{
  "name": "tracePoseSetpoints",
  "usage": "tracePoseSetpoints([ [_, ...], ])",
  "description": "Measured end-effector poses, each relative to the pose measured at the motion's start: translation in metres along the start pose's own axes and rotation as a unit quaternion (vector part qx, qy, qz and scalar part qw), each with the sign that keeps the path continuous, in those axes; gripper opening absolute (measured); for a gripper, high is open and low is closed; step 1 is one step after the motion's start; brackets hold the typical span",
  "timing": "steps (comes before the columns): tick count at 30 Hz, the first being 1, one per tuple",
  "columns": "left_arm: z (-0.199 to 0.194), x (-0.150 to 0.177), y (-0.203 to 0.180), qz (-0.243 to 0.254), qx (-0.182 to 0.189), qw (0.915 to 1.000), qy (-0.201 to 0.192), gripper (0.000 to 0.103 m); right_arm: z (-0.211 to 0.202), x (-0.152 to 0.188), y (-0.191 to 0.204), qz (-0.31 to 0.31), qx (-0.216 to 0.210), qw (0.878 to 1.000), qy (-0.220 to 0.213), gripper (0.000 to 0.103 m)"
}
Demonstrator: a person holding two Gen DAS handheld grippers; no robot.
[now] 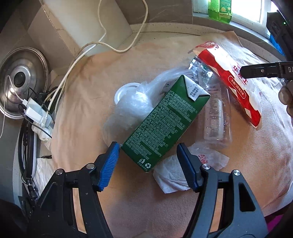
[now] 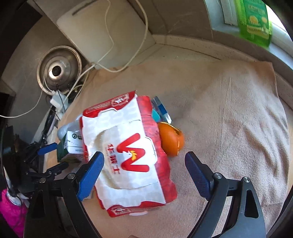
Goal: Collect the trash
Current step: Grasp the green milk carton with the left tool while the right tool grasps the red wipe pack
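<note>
Both grippers were over a peach cloth (image 1: 87, 95) spread on a counter, with the trash piled near its middle.

Left gripper (image 1: 147, 146): jaws stood apart, released, straddling the near end of a green carton (image 1: 164, 117) lying on its side. The left blue pad (image 1: 109, 161) sat just beside the carton's corner; contact could not be confirmed. The right pad was clear of the carton and lay over a crumpled white wrapper (image 1: 172, 175).

Behind the carton: a crumpled clear plastic bag (image 1: 131, 106) with a white lid (image 1: 126, 89) beside it. To the carton's right lay a crushed clear bottle (image 1: 216, 113).

Right gripper (image 2: 144, 161): jaws wide, released, nothing clamped. Between them lay a red-and-white paper bag (image 2: 128, 155) (large red W-shaped logo, chicken emblem). The left pad (image 2: 89, 175) overlapped the bag's edge in view; whether it touched was unclear. The right pad stood well apart from the bag, over bare cloth.

In the left wrist view this bag sat tilted over the bottle.

An orange peel (image 2: 170, 139) lay just beside the bag's far right edge, and a small blue-and-clear packet (image 2: 161, 108) lay just behind the peel.

Surroundings: a steel pot lid (image 1: 20, 80) and a power strip with plugs (image 1: 36, 113) at the cloth's left, white cables (image 1: 102, 44) trailing across a white board, a green bottle (image 1: 219, 9) on the sill.
</note>
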State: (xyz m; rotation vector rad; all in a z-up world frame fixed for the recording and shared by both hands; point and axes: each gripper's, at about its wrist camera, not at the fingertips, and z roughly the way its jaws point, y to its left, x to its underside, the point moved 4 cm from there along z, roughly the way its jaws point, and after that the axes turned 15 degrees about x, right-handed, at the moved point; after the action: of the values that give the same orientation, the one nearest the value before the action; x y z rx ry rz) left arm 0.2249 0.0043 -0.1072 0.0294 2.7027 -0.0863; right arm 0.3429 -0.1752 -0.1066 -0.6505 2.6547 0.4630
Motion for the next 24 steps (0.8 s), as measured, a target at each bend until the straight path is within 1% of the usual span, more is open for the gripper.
tracePoseSetpoints([
  [3, 0.004, -0.001, -0.003, 0.004, -0.004, 1.0, 0.003, 0.067, 0.008, 0.003, 0.007, -0.007, -0.014, 1.0, 0.013, 0.089],
  [5, 0.007, -0.002, -0.002, 0.001, -0.001, 1.0, 0.006, 0.067, 0.014, 0.006, 0.015, -0.019, -0.013, 1.0, 0.018, 0.087],
  [6, 0.007, -0.002, 0.0, -0.002, 0.001, 1.0, 0.007, 0.065, 0.017, 0.008, 0.019, -0.025, -0.011, 0.999, 0.021, 0.085],
  [8, 0.008, -0.003, 0.003, -0.01, 0.005, 0.9999, 0.01, 0.054, 0.02, 0.01, 0.025, -0.032, -0.006, 0.999, 0.026, 0.078],
  [10, 0.008, -0.004, 0.005, -0.016, 0.011, 0.9998, 0.009, 0.053, 0.021, 0.011, 0.026, -0.035, -0.004, 0.999, 0.027, 0.076],
  [11, 0.007, -0.003, 0.006, -0.018, 0.014, 0.9997, 0.007, 0.053, 0.021, 0.011, 0.027, -0.036, -0.003, 0.999, 0.027, 0.071],
  [12, 0.007, -0.003, 0.007, -0.02, 0.015, 0.9997, 0.006, 0.052, 0.021, 0.011, 0.027, -0.035, -0.005, 0.999, 0.027, 0.069],
  [17, -0.001, -0.002, 0.007, -0.028, 0.024, 0.9993, -0.008, 0.047, 0.012, 0.014, 0.017, -0.019, -0.013, 0.999, 0.025, 0.047],
  [19, -0.003, -0.001, 0.007, -0.028, 0.025, 0.9992, -0.012, 0.047, 0.008, 0.016, 0.015, -0.015, -0.016, 1.0, 0.022, 0.041],
  [24, -0.013, 0.002, 0.004, -0.033, 0.033, 0.9986, -0.026, 0.045, -0.001, 0.022, 0.02, -0.019, -0.014, 1.0, 0.009, 0.038],
])
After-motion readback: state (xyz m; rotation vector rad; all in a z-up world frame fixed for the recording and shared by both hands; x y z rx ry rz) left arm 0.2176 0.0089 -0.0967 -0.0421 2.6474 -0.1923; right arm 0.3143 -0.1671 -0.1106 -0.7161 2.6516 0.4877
